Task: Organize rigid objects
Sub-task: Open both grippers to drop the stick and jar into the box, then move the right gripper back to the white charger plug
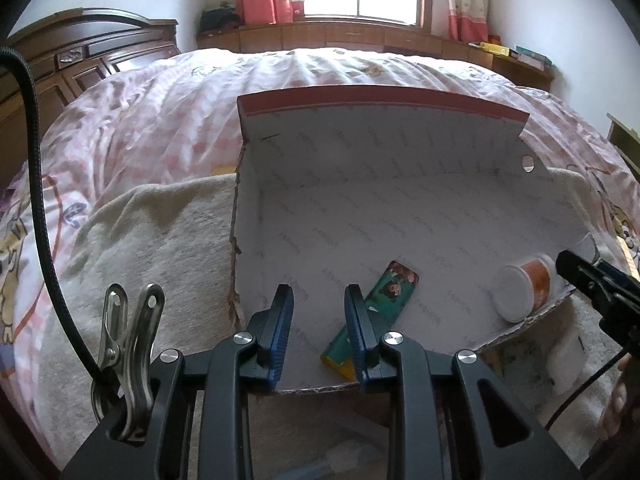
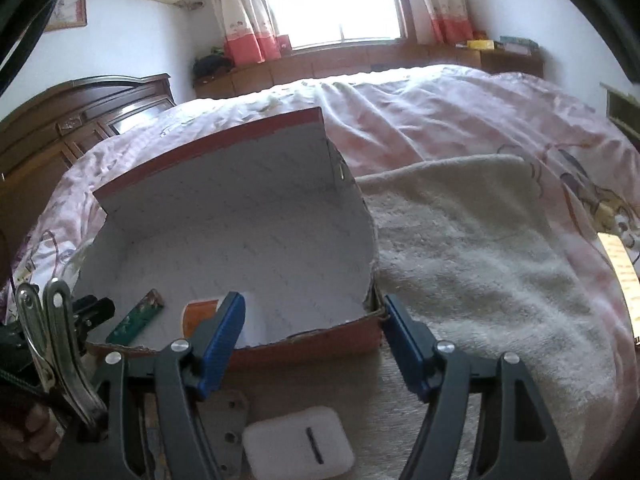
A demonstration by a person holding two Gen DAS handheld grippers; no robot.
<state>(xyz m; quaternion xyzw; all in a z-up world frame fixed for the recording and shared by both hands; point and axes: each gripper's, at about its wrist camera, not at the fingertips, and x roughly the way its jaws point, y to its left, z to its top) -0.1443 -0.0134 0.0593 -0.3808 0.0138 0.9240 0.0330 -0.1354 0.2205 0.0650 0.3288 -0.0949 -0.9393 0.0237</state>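
Observation:
An open cardboard box (image 1: pixel 400 184) with a red rim sits on a cream towel (image 1: pixel 160 240) on the bed. Inside lie a green picture-printed flat case (image 1: pixel 380 300) and an orange jar with a white lid (image 1: pixel 520 290). My left gripper (image 1: pixel 320 308) is open and empty, over the box's near edge, with the case just past its right finger. My right gripper (image 2: pixel 312 320) is open and empty at the box's (image 2: pixel 240 220) near right corner; the jar (image 2: pixel 200 314) and case (image 2: pixel 136 322) lie to its left. A white earbud case (image 2: pixel 298 446) lies on the towel below it.
The pink checked bedspread (image 1: pixel 160 120) surrounds the towel (image 2: pixel 480 260). A dark wooden headboard (image 1: pixel 80 60) stands at the left and wooden cabinets (image 1: pixel 360 36) under the window. A grey plate with holes (image 2: pixel 230 420) lies beside the earbud case. The earbud case also shows in the left wrist view (image 1: pixel 568 360).

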